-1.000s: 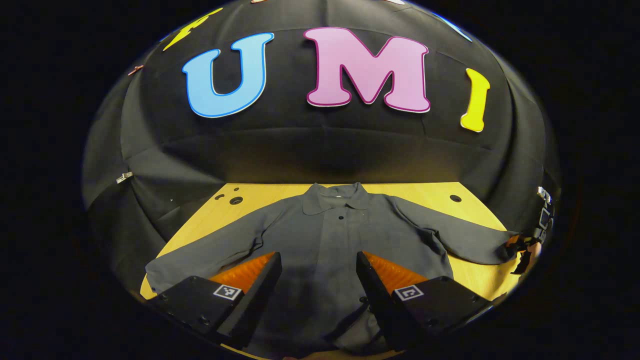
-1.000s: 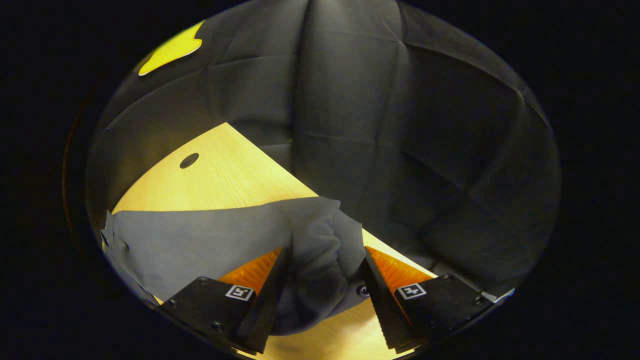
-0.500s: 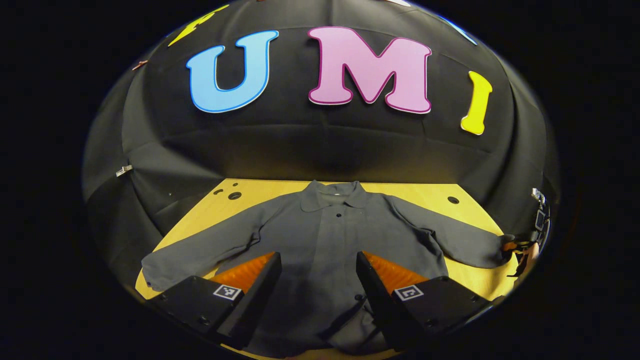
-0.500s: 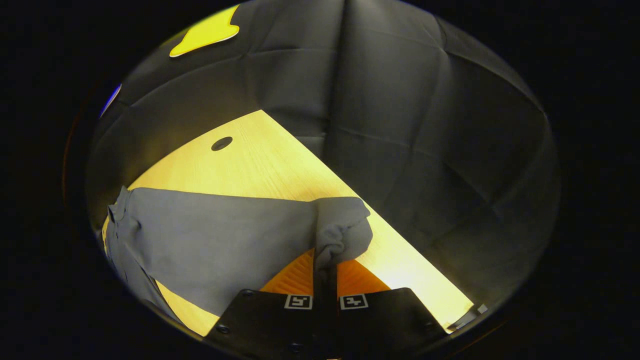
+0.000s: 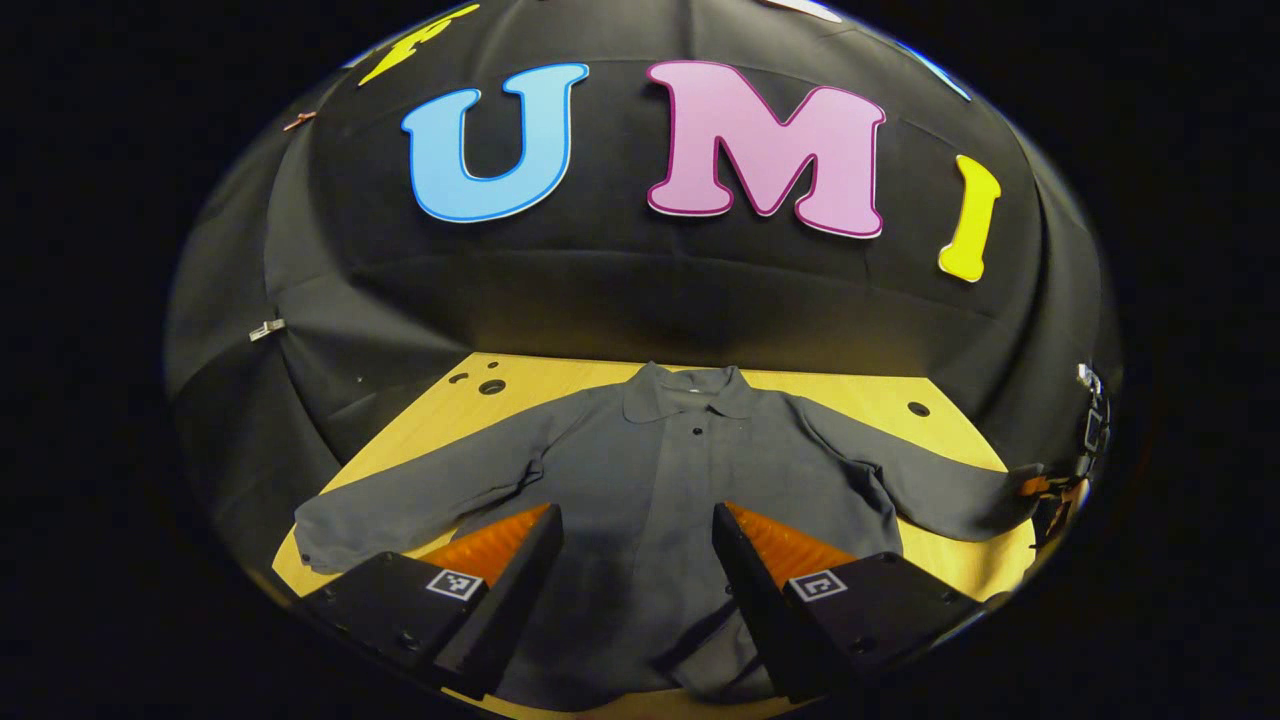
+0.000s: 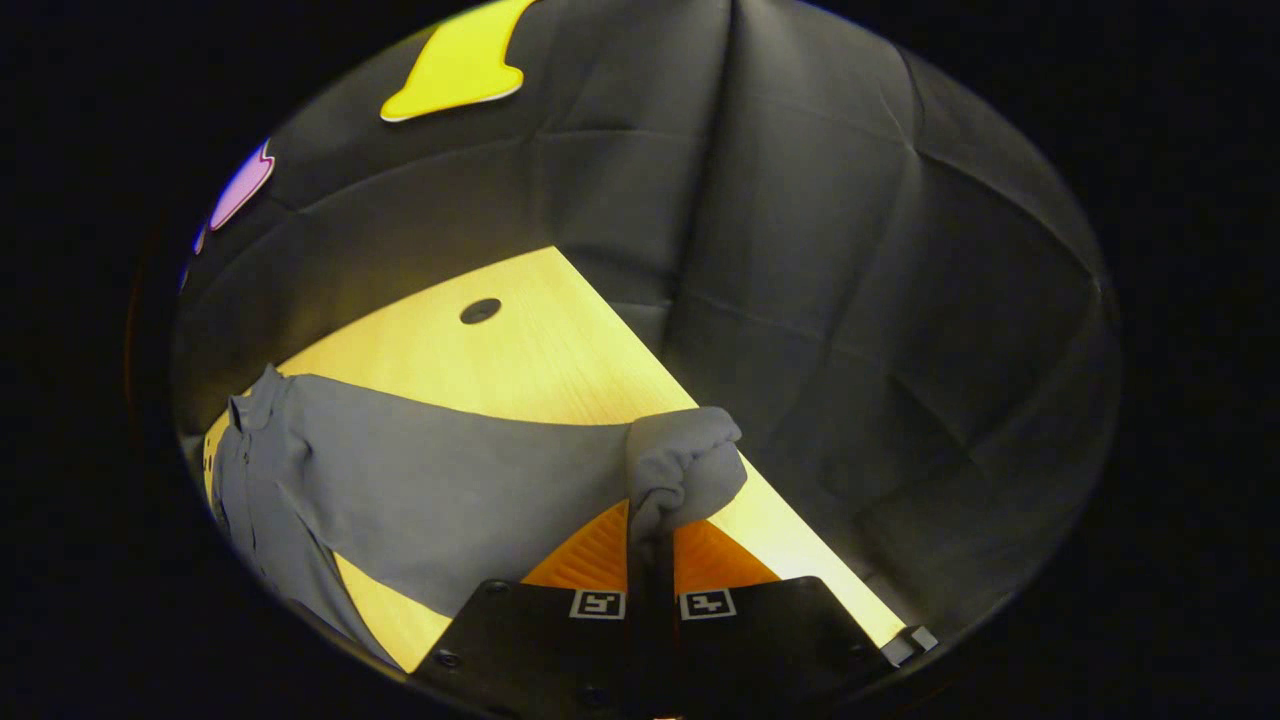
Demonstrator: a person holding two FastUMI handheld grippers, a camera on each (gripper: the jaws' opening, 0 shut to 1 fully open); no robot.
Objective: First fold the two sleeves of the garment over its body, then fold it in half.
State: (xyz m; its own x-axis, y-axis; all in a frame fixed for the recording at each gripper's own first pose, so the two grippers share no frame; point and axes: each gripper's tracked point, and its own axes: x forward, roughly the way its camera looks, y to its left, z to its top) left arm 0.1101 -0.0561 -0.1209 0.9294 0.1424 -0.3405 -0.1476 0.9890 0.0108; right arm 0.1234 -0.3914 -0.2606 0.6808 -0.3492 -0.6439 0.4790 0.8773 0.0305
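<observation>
A grey button-up garment (image 5: 660, 480) lies spread flat on the yellow wooden table (image 5: 880, 395), collar (image 5: 690, 390) at the far side. One sleeve (image 5: 400, 505) stretches out to the left, the other sleeve (image 5: 930, 480) to the right. My left gripper (image 5: 637, 540) hovers open over the garment's lower body, nothing between its fingers. The right gripper (image 5: 1050, 492) sits at the far right by that sleeve's end. In the right gripper view, my right gripper (image 6: 650, 540) is shut on the bunched cuff (image 6: 685, 465), and the sleeve (image 6: 450, 480) trails off to the left.
Small round holes (image 5: 491, 386) mark the table's far corners, one more hole (image 6: 480, 311) beyond the sleeve. The table's right edge (image 6: 800, 540) runs close beside the held cuff. Black cloth wall (image 6: 800, 300) stands right behind the table.
My right gripper went from open around the cuff to shut on it, then turned slightly with the cuff held. My left gripper stayed open and drifted a little.
</observation>
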